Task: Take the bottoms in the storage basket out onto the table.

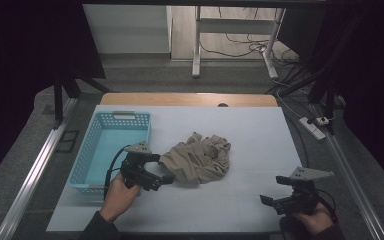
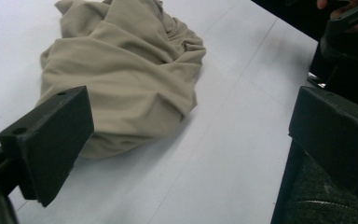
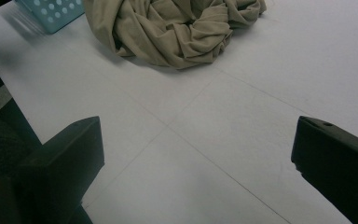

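I am holding my left claw [image 1: 166,176] wide open, its jaws lying low at the near-left edge of the crumpled beige garment [image 1: 197,158], which is sitting bunched near the middle of the desk [image 1: 250,135]. My right claw [image 1: 269,200] is also gaping open, gripping nothing, hovering near the front right corner and well apart from the cloth.

The main risk, as I am judging it, is the cloth itself: it is heaped in loose folds, so if I am closing on a single outer fold I may be lifting one layer while the rest is dragging or slipping free. In my left gripper view one jaw is sitting against the garment's side while the other is standing over bare desk, so a pinch from here could be catching little fabric, or scraping the surface.

The blue basket [image 1: 96,150] is standing just beside my left hand [image 1: 119,196], so swinging left I could be knocking its near wall. To the right of the garment the desk is lying open, giving broad room. The front edge is close under both my wrists, so pulling cloth toward me could be spilling it over.
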`<state>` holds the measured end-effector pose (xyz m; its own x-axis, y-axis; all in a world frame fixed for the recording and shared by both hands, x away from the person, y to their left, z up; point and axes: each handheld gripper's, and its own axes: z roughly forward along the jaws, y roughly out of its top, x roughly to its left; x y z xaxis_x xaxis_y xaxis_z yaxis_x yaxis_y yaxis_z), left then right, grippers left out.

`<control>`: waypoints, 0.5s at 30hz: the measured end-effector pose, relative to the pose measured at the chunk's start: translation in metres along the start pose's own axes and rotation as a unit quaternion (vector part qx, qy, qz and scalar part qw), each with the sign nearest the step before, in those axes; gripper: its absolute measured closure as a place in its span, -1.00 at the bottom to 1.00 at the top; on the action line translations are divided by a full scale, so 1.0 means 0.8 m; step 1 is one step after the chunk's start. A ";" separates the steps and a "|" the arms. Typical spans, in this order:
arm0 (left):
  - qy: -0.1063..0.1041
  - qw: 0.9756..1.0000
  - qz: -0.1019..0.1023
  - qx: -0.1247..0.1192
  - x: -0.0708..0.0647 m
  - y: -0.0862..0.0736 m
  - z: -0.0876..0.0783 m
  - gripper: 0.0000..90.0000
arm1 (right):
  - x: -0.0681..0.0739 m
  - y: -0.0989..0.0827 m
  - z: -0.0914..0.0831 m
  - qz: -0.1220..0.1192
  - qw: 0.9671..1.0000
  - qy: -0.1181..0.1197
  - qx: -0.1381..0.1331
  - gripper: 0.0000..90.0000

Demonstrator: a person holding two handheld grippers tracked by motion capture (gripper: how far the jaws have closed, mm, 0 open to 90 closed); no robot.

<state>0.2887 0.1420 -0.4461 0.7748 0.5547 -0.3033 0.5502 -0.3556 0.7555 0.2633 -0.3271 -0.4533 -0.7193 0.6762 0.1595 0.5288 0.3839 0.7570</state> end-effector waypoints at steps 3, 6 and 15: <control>0.003 1.000 -0.003 -0.004 0.001 -0.003 -0.003 -0.99 | 0.000 0.000 0.000 0.000 1.000 0.000 0.000 -0.95; 0.005 1.000 -0.006 -0.006 0.001 -0.006 -0.006 -0.99 | 0.000 0.000 0.000 0.000 1.000 0.000 0.000 -0.95; 0.004 1.000 -0.015 -0.016 0.002 -0.013 -0.013 -0.98 | 0.000 0.000 0.000 0.000 1.000 0.000 0.000 -0.95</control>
<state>0.2811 0.1542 -0.4484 0.7548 0.5717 -0.3215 0.5633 -0.3139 0.7643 0.2634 -0.3269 -0.4534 -0.7190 0.6766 0.1588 0.5290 0.3845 0.7566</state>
